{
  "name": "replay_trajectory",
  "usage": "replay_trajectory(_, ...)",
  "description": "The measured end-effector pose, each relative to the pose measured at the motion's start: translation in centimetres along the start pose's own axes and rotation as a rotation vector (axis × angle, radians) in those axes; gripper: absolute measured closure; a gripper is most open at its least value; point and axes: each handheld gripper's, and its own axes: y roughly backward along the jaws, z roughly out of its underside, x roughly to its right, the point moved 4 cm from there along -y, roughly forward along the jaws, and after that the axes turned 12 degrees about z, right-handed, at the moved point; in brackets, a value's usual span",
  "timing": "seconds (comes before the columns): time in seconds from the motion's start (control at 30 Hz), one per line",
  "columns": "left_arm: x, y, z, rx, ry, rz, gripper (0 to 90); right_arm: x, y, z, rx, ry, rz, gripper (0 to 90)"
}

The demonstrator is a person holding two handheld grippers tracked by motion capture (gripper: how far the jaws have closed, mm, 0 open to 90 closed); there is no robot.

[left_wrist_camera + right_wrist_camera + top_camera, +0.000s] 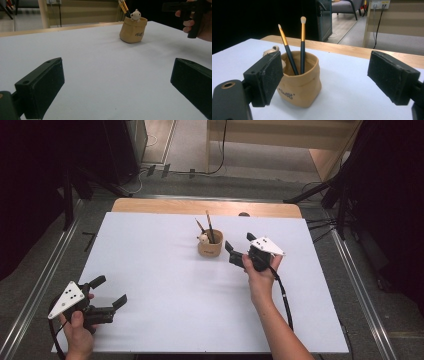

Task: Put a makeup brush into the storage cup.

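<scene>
— Brushes first: two of them (297,47) stand bristle-up in the tan pouch (299,82), leaning a little apart. Where does that pouch sit for you?

— Toward the far middle of the white worktop (150,310), just to the left of the right gripper (239,249) in the high view. A small pale figure (203,238) perches on its rim.

— And the right gripper's jaws?

— Spread wide, nothing between the pads. In the right gripper view the left jaw overlaps the pouch's near side, while the other stands well clear over bare worktop. I can't tell whether that jaw touches the pouch.

— So I'd judge the step in hand is letting go cleanly and backing off. How to do that well?

— Draw the hand straight back along the line of the jaws, not sideways. The pouch looks soft and crumpled; a sideways brush from that near jaw could tip it, and the brushes would go with it.

— Height?

— Keep it level and low until both jaws are clear of the rim, then lift. The brush handles rise above the pouch, so lifting early risks catching them.

— The left gripper (110,292)?

— Resting near the front left corner, jaws spread and empty, well apart from the pouch. Best left where it is; nothing calls for it now.
</scene>
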Motion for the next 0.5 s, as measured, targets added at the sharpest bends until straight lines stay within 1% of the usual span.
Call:
replay_trajectory(0.07, 0.0, 0.0, 0.0, 0.0, 0.0, -0.001, 0.0, 0.4, 0.6, 0.2, -0.002, -0.007, -0.002, 10.3)
replay_trajectory(0.17, 0.1, 0.0, 0.0, 0.0, 0.0, 0.001, 0.0, 0.9, 1.5, 0.3, 0.008, -0.013, -0.013, 9.5)
replay_trajectory(0.33, 0.2, -0.1, 0.0, -0.002, -0.007, 0.002, 0.0, 1.7, 2.8, 0.8, 0.0, 0.002, -0.025, 1.8)
replay_trajectory(0.5, 0.2, -0.2, -0.1, -0.002, -0.009, 0.004, 0.0, 2.6, 3.8, 1.3, -0.002, 0.012, -0.027, 0.0)
